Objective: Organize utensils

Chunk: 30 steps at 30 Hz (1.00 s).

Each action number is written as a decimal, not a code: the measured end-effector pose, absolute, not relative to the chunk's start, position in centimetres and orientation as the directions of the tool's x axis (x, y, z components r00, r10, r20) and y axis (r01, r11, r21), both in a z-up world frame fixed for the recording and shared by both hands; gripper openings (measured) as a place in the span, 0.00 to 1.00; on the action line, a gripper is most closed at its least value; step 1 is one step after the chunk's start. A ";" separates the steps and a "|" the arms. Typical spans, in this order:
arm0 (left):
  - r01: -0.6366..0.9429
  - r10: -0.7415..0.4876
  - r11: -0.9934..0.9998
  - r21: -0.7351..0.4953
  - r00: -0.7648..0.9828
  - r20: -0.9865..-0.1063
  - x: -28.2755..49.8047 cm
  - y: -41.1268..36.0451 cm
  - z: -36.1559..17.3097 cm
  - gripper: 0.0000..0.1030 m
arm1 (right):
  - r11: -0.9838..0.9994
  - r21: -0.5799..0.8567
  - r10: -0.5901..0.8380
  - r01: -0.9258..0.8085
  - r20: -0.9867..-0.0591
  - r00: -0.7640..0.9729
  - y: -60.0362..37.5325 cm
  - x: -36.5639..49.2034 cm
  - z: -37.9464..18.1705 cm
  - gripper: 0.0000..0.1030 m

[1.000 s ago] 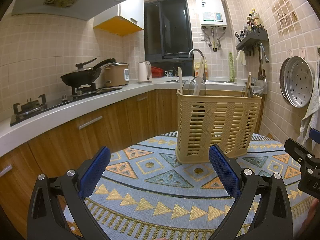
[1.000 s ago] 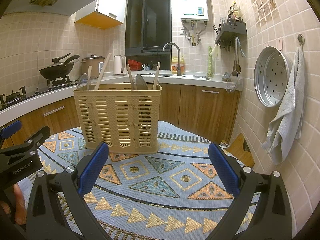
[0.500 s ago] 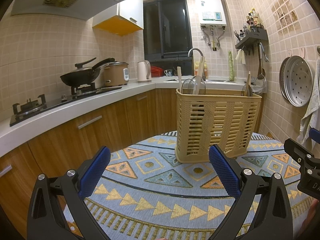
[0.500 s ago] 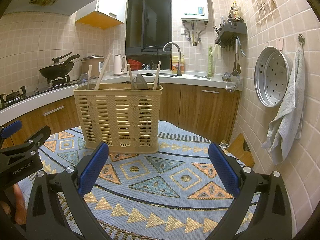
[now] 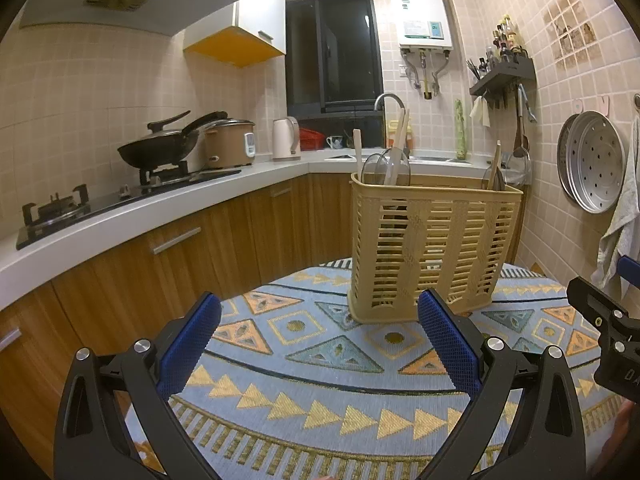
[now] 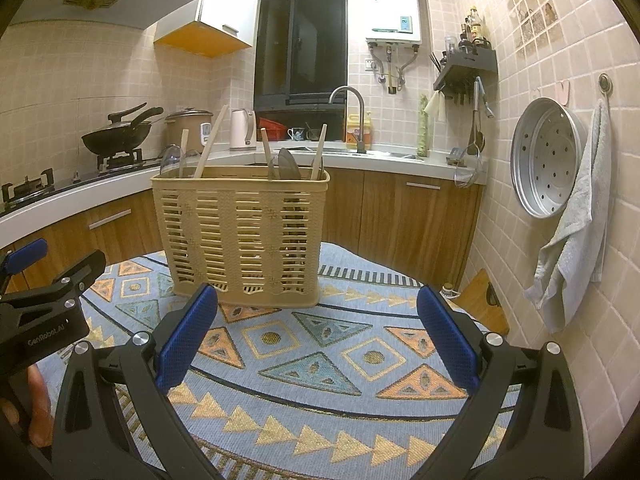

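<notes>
A beige slotted utensil basket point(image 5: 434, 248) stands upright on a round table with a patterned blue cloth point(image 5: 320, 380); it also shows in the right wrist view point(image 6: 244, 240). Several wooden-handled utensils and clear spoons point(image 6: 280, 164) stick up out of it. My left gripper point(image 5: 320, 344) is open and empty, held short of the basket. My right gripper point(image 6: 316, 340) is open and empty, in front of the basket and to its right. Each gripper shows at the edge of the other's view.
A kitchen counter point(image 5: 160, 208) with a stove and wok point(image 5: 160, 148) runs along the left and back, with wooden cabinets below. A steamer tray point(image 6: 548, 160) and towel point(image 6: 576, 232) hang on the right wall. The sink point(image 6: 360, 148) is behind the basket.
</notes>
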<state>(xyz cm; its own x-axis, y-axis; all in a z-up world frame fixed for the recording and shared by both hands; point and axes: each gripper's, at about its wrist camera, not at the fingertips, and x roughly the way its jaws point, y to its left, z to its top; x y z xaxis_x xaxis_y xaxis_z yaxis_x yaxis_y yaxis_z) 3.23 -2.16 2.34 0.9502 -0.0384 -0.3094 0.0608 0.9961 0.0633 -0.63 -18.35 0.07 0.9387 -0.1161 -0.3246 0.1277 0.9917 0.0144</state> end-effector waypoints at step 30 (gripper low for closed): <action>0.064 -0.042 0.996 0.060 0.948 -0.315 3.4 -2.0 2.4 0.93 | 0.991 0.005 -0.122 0.131 -0.333 0.935 -18.4 -0.4 -0.1 0.93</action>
<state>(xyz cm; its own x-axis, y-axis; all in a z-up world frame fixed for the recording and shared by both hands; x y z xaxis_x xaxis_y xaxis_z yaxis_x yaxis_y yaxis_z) 3.40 -1.97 2.37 0.9482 -0.0419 -0.3148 0.0639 0.9962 0.0599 -0.39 -18.40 -0.05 0.9351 -0.1219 -0.3328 0.1310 0.9914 0.0048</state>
